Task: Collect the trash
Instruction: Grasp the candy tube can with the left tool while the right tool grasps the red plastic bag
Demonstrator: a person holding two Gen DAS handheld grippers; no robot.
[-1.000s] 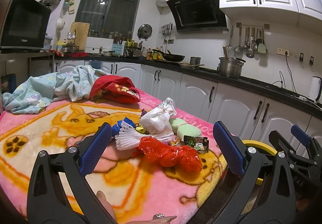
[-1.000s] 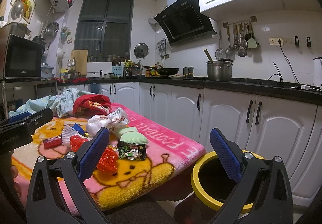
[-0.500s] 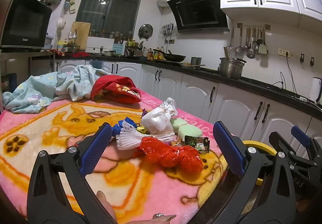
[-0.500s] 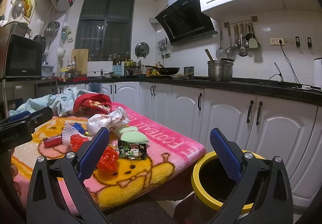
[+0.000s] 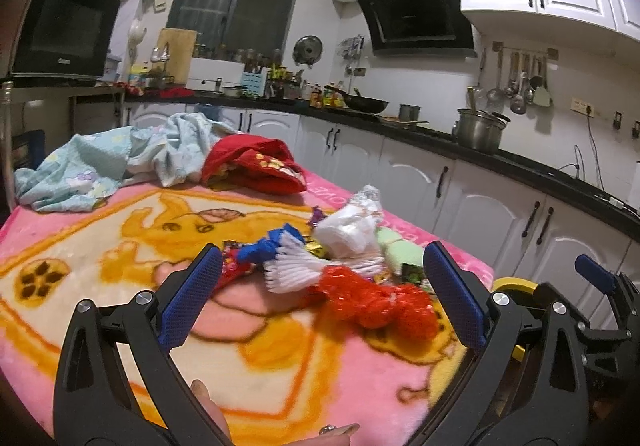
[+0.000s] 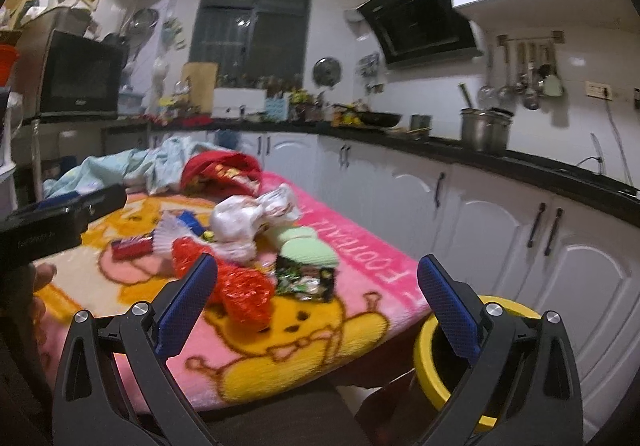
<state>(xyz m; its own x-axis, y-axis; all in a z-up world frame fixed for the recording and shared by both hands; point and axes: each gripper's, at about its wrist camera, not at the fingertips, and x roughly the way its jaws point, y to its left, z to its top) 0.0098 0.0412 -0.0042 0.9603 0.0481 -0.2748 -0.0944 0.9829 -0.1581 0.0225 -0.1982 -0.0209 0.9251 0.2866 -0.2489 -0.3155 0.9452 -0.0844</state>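
A pile of trash lies on the pink cartoon blanket (image 5: 120, 278): a red mesh bag (image 5: 376, 302) (image 6: 240, 286), a white paper frill (image 5: 296, 266), a crumpled white plastic bag (image 5: 352, 226) (image 6: 240, 217), green sponges (image 6: 308, 246), a dark snack wrapper (image 6: 306, 280) and a red wrapper (image 6: 132, 248). My left gripper (image 5: 320, 294) is open and empty, just short of the pile. My right gripper (image 6: 316, 298) is open and empty, near the table's corner. A yellow-rimmed black bin (image 6: 452, 362) stands on the floor beside the table.
A red cloth (image 5: 256, 165) and a light blue cloth (image 5: 104, 165) lie at the far end of the table. White kitchen cabinets (image 6: 500, 230) and a black counter run along the right. The left gripper's body shows in the right wrist view (image 6: 60, 221).
Both grippers have moved closer to the trash pile. The right view has swung left, so the pile sits more between its fingers. Both stay open.
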